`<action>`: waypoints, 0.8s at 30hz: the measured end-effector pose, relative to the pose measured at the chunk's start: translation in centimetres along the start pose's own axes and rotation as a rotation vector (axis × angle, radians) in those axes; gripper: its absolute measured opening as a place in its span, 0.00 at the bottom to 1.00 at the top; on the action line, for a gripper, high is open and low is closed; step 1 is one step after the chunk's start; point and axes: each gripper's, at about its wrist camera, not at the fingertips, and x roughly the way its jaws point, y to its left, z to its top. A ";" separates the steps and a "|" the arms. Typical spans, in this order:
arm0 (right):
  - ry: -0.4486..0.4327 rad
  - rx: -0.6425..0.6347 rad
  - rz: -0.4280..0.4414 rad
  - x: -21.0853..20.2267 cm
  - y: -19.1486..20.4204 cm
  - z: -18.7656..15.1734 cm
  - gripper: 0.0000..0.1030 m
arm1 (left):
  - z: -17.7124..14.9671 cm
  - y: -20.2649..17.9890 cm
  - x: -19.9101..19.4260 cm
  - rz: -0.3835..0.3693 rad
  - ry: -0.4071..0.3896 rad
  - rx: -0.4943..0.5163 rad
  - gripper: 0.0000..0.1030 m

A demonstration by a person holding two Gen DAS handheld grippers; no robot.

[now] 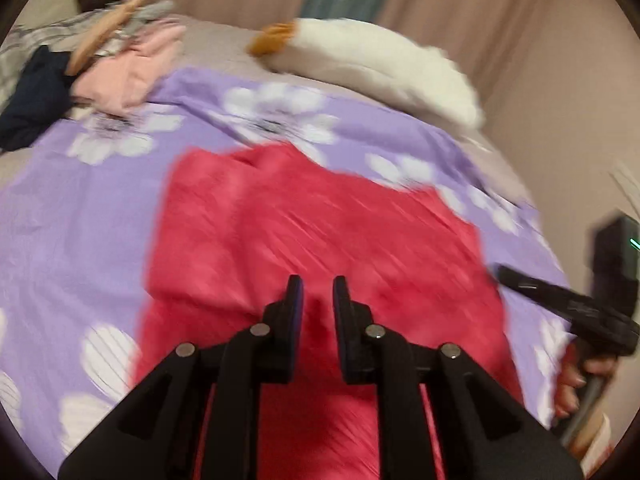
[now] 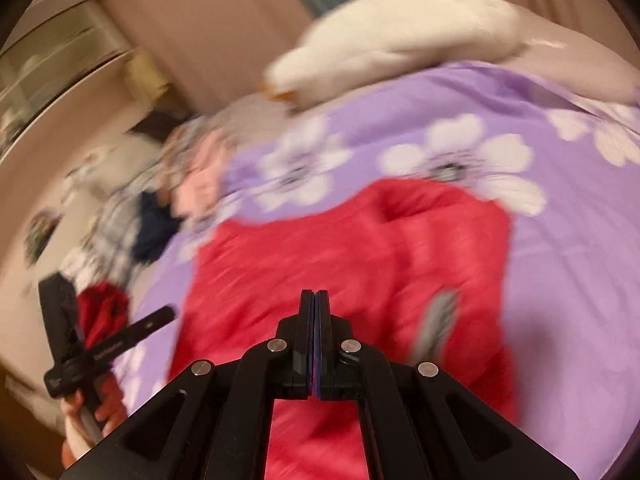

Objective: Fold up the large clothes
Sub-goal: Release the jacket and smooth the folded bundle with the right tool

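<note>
Left gripper (image 1: 317, 292) fingers slightly apart over red garment (image 1: 320, 220); no writing legible.

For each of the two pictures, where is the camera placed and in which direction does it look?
Left wrist view: sits on the left tool, looking forward and down over the red garment; the right tool and hand show at the right edge.
Right wrist view: sits on the right tool, looking the same way; the left hand shows at lower left.
Both share the garment, purple floral sheet and white plush toy.
</note>
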 end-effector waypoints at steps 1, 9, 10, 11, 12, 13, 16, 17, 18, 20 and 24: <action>0.042 -0.021 -0.025 1.0 0.4 -1.2 0.00 | -1.2 -0.5 0.8 0.018 0.019 0.020 0.20; 0.086 0.068 -0.062 5.2 -3.5 -5.9 0.00 | -4.2 2.1 6.7 0.076 0.167 -0.021 0.08; 0.088 0.043 -0.090 5.1 -2.9 -5.7 0.00 | -4.0 2.3 6.6 0.073 0.169 -0.041 0.07; 0.097 0.024 -0.120 5.0 -2.3 -5.5 0.00 | -3.7 2.5 6.4 0.070 0.179 -0.063 0.07; 0.109 0.025 -0.142 4.8 -1.8 -5.2 0.00 | -3.1 2.7 6.0 0.071 0.193 -0.085 0.07; 0.116 0.028 -0.149 4.4 -1.4 -4.9 0.00 | -2.5 2.6 5.3 0.070 0.188 -0.100 0.07; 0.047 -0.006 -0.086 2.3 -0.4 -3.0 0.00 | 0.2 2.1 2.1 0.059 0.014 -0.065 0.08; 0.004 -0.002 -0.064 1.5 -0.4 -2.0 0.00 | 1.0 1.8 2.0 0.099 -0.034 -0.039 0.09; -0.022 0.016 -0.051 1.2 -0.6 -1.2 0.00 | 1.5 1.7 2.5 0.141 -0.046 -0.027 0.10; -0.039 0.047 -0.065 1.9 -1.3 0.2 0.00 | 2.0 2.3 6.3 0.195 0.029 -0.032 0.10; 0.093 0.055 -0.137 7.7 -4.3 0.7 0.00 | 1.4 4.5 9.9 0.137 0.052 -0.088 0.12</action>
